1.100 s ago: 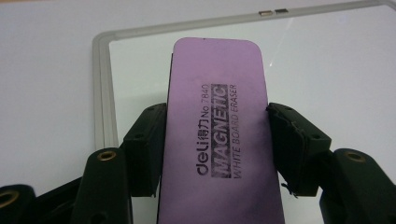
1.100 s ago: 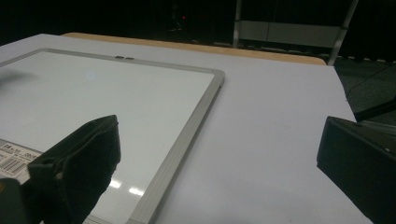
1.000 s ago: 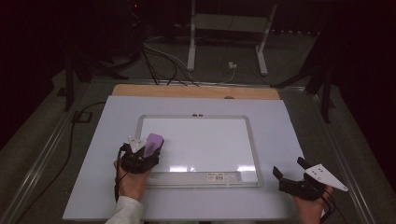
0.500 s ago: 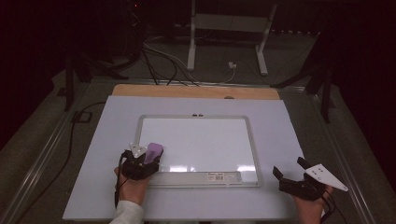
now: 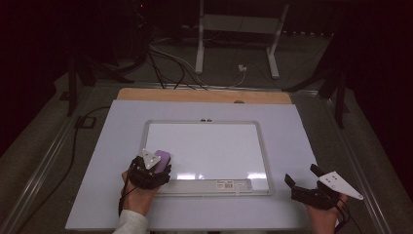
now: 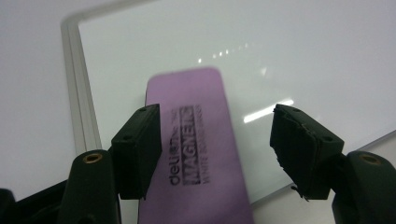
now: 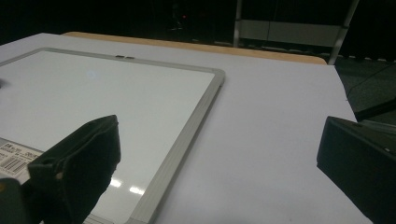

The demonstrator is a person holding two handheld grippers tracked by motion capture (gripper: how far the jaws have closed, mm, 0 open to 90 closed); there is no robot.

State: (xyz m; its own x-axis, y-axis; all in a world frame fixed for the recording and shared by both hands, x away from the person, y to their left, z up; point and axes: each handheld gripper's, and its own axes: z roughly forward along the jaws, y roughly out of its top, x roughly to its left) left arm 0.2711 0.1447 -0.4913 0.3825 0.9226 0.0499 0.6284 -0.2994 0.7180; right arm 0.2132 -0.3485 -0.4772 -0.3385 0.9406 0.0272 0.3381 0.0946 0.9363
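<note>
A white-topped table stood in a dark room. The left gripper had just been opening, its jaws apart around the purple eraser, the right pad clear of it. The eraser lay lengthwise away from the gripper at the whiteboard's near-left corner. The right gripper hung open, well apart, beyond the board's right edge

Light falls from above onto the pale worktop; the room around it sinks into darkness. Small glare streaks dot the whiteboard. In both gripper views the near black fingers are soft and unfocused.
</note>
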